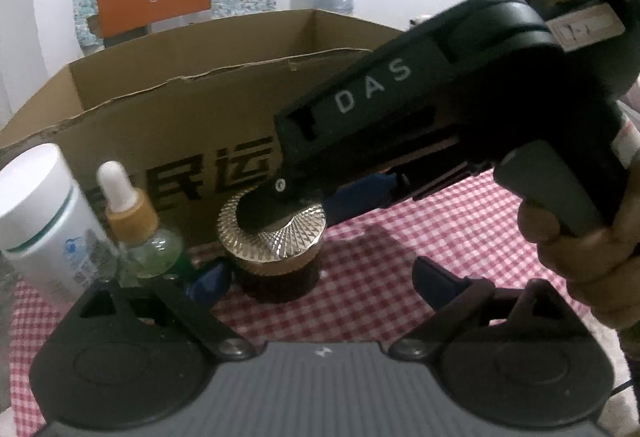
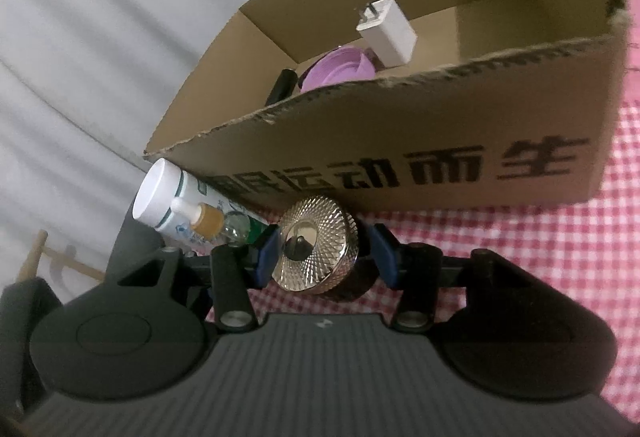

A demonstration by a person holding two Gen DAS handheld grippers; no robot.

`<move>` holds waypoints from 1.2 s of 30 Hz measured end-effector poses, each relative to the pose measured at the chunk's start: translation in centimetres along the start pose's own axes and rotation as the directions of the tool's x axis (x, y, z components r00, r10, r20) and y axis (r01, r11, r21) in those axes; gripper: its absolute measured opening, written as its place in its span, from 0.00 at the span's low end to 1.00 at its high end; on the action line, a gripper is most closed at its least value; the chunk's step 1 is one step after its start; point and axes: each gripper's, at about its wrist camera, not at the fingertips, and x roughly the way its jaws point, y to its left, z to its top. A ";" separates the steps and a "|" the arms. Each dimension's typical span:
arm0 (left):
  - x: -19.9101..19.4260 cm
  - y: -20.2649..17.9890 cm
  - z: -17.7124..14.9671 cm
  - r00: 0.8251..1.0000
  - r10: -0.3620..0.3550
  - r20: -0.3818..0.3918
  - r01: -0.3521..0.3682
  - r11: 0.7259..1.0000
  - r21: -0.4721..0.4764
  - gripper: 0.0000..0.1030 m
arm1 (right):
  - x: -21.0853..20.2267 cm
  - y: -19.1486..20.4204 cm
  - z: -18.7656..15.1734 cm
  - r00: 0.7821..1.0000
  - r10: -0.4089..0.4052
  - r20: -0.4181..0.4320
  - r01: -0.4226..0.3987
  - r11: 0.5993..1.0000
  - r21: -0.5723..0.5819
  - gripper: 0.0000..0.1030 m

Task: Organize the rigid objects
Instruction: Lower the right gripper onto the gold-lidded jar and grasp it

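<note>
A: Left to right, what was on the cloth & why there?

B: Far left stood a white tub, upright, w/ a dropper bottle just beside it. Both sat against the front wall of the cardboard box, prob. queued to go in. Next came the jar w/ the gold lid, also near that wall, on the checked tablecloth.

A: Left gripper?

B: The left gripper was spread wide w/ nothing between the pads, low and near the jar but apart from it. Looked like it was standing by, not working.

A: And the right one?

B: The right gripper had a blue pad on each side of the jar, at lid height. The left pad looked pressed to the rim. The other was close at the far side, but contact there I couldn't confirm. So I'd call it clamped on the jar, w/ the jar's base on the cloth. Gripping across the round lid made sense, since it gave two opposite faces.

A: Box contents?

B: A black stick, a purple lid & a white charger lay inside, so sorting was part done.
</note>
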 end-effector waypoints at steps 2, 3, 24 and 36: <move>0.2 -0.6 0.1 1.000 -0.018 0.000 0.018 1.000 0.018 0.94 | -0.7 -0.5 -0.2 1.000 -0.009 0.004 0.009 1.000 0.006 0.48; 0.3 -0.9 0.2 1.000 -0.027 -0.001 0.027 0.999 0.026 0.94 | -1.1 -0.8 -0.4 1.000 -0.013 0.007 0.013 1.000 0.014 0.48; 3.8 -2.3 2.6 1.000 0.000 -0.025 0.002 0.997 0.083 0.67 | -4.4 -4.4 -1.7 0.998 -0.015 0.068 0.007 0.992 0.125 0.48; 4.6 -1.1 3.2 0.999 -0.010 -0.039 0.012 0.999 0.038 0.55 | -4.4 -4.3 -1.8 0.997 -0.007 0.074 -0.002 0.993 0.116 0.44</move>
